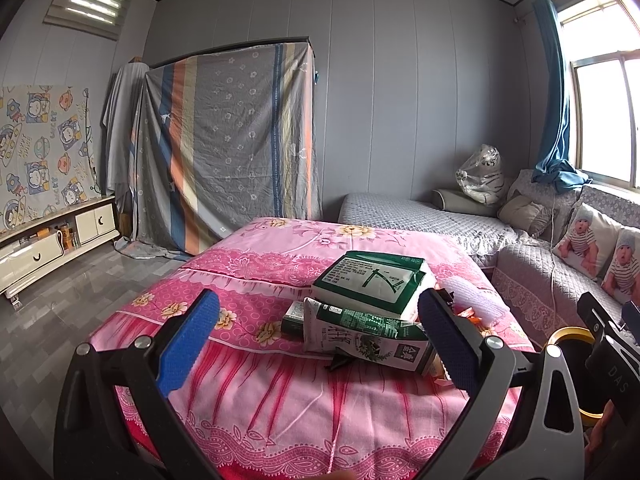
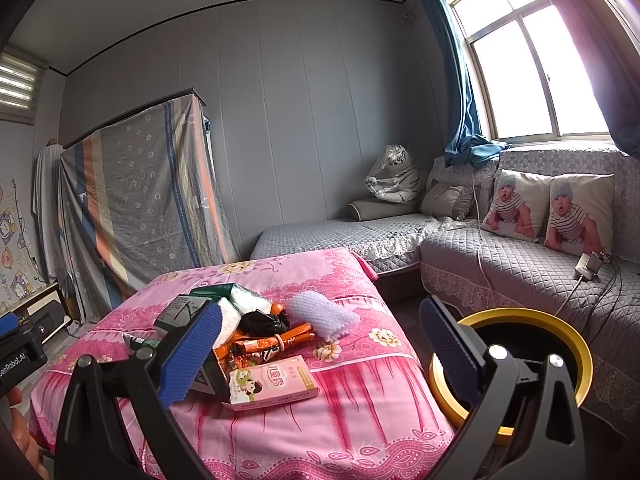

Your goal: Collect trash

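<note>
Both grippers are held low and level over the near end of a surface draped in a pink floral cloth (image 1: 248, 408), pointing towards the grey back wall. The left gripper (image 1: 316, 344) has its jaws spread wide and holds nothing; its blue ribbed pads (image 1: 188, 344) frame the heap of trash without touching it. The right gripper (image 2: 320, 354) is likewise wide open and empty, its left pad in front of the pile and its right pad over a round black bin with a yellow rim (image 2: 560, 332) that stands on the floor just beside the draped surface.

The trash lies in a loose heap at the middle of the cloth. A crushed white-and-green milk carton (image 1: 368, 338) lies on its side, its long axis running left to right across the left wrist view, printed with Chinese characters that read upside down. On top rests a flat green-and-white pack (image 1: 370, 282), tilted, with small text too fine to read. From the right wrist view, a flat pink-and-yellow box with a cartoon child (image 2: 274, 388) lies nearest, label up, its long axis slanting up to the right. Behind it are orange wrappers (image 2: 264, 344), a crumpled black plastic bag (image 2: 262, 322) and a pale bubble-wrap piece (image 2: 322, 314).

The other gripper's body reads "DAS" in the left view and "enRobot.AI" in the right.
</note>
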